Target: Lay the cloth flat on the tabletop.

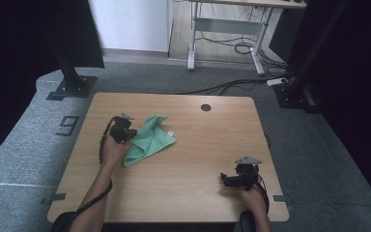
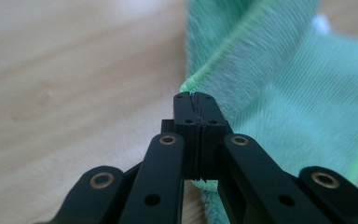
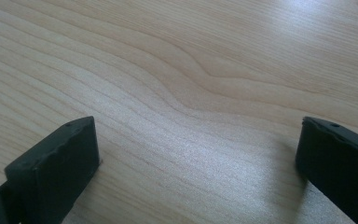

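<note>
Cloth (image 1: 149,139) lies crumpled left of centre on the table (image 1: 207,150), its edge pinched in the closed left gripper (image 1: 124,131). Right gripper (image 3: 198,154) rests near the table's front right, jaws wide apart with nothing between them.

Fuzzy green microfibre cloth (image 1: 149,139) on smooth, matt pale wood-grain table (image 1: 193,159).

Black tongs (image 2: 196,100) (brass-ringed pivots), trailing cables
</note>
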`<action>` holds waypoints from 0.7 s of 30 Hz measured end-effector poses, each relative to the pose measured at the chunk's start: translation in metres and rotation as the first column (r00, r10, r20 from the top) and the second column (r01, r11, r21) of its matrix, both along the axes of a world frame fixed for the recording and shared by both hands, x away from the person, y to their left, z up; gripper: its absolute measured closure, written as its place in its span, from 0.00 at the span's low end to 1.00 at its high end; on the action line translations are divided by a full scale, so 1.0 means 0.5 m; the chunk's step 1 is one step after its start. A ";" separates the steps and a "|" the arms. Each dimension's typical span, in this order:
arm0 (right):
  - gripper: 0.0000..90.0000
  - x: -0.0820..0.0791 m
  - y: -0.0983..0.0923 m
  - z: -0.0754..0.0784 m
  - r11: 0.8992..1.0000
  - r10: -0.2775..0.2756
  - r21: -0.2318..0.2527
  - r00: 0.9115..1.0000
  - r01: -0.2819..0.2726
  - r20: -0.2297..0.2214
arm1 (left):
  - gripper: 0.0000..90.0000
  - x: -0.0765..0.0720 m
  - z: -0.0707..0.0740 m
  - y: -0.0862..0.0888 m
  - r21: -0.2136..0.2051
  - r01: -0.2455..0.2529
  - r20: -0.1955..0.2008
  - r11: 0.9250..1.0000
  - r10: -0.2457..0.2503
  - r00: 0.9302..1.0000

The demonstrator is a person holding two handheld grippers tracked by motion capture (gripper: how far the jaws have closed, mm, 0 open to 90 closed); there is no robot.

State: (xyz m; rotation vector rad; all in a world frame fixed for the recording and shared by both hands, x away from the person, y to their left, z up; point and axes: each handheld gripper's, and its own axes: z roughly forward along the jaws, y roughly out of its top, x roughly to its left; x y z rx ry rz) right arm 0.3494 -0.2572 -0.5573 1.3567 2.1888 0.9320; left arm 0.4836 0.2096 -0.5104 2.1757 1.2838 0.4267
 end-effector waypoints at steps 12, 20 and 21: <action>0.00 0.000 0.000 0.000 1.000 -0.001 -0.001 1.000 0.001 -0.001 | 0.98 -0.041 -0.034 -0.046 -0.027 0.109 0.002 0.994 -0.109 0.994; 0.00 0.001 0.001 0.000 1.000 -0.003 0.003 1.000 0.003 -0.002 | 0.98 -0.083 -0.036 -0.106 -0.017 0.219 0.011 0.975 -0.219 0.976; 0.00 0.001 0.002 0.001 1.000 -0.004 0.002 1.000 0.004 -0.004 | 0.98 -0.090 -0.036 -0.116 -0.018 0.236 0.013 0.972 -0.236 0.972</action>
